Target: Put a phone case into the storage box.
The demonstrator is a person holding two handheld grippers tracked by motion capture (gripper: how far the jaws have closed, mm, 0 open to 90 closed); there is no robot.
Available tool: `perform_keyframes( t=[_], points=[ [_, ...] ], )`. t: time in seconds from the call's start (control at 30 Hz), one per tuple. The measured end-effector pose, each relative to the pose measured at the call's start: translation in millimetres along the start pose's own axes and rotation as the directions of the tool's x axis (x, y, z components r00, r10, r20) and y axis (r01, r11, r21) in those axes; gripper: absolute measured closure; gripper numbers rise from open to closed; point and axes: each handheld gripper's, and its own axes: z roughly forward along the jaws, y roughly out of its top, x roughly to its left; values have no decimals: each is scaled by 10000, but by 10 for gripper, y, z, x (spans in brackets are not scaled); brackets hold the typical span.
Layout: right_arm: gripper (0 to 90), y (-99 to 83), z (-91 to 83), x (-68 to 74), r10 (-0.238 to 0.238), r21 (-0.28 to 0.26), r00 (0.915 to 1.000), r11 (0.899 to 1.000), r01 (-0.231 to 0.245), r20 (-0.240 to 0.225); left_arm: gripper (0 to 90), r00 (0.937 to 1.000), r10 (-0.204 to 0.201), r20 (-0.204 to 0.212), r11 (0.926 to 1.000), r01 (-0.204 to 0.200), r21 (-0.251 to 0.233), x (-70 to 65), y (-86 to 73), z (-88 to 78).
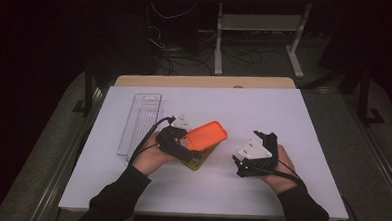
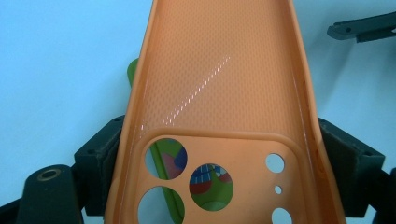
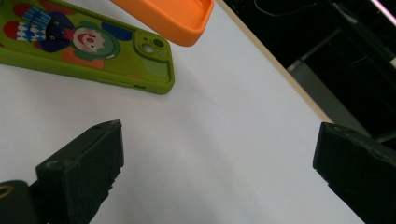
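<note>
Packaging tray [image 1: 139, 122], clear plastic, lies at far left of the white table [image 1: 284, 114], apart from the work. Right of it, left gripper [image 1: 191, 151] is clamped across the orange phone case [image 1: 206, 135]: in the left gripper view both black jaws press on the case's long sides near the camera cut-outs, hollow side up [image 2: 219, 70]. Case is held tilted, raised above the green phone [image 1: 200, 159], which lies on the table just beneath and slightly nearer. The green back with its cartoon print shows through the cut-outs [image 2: 211, 183], so the two are roughly stacked but apart. Right gripper view shows the green phone [image 3: 88, 46] flat on the table, printed back up, with the orange case [image 3: 168, 16] hanging clear above its far end.

Right gripper [image 1: 255, 145] sits well right of both, jaws spread wide over bare table, holding nothing.

Progress, judged: orange case picked up and free; whether it goes onto the phone or aside cannot be told. Right gripper not yet engaged.
</note>
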Motion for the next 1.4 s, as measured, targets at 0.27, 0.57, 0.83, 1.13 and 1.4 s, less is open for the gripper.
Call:
perform_keyframes(
  t=[0.27,0.57,0.83,1.13,1.4],
  points=[
    [11,31,-23,77,-1034,-67,9940,9946,1037,358,159,10000,90,27,10000,-90,29,5,0,-1],
    [12,46,-14,181,-2307,-83,9678,9725,2327,1012,159,9999,-123,54,9998,124,-135,-7,-6,13],
    [12,48,-15,203,-3615,34,9176,9306,3660,1653,159,9997,-248,59,9995,249,-211,-25,-6,33],
    [12,52,1,258,-4848,223,8421,8691,4941,2360,159,9999,-132,111,9999,131,41,-34,-5,35],
    [12,52,20,338,-6054,748,7489,7885,6105,2693,159,9999,84,97,9999,-85,137,-24,5,14]
  ],
)
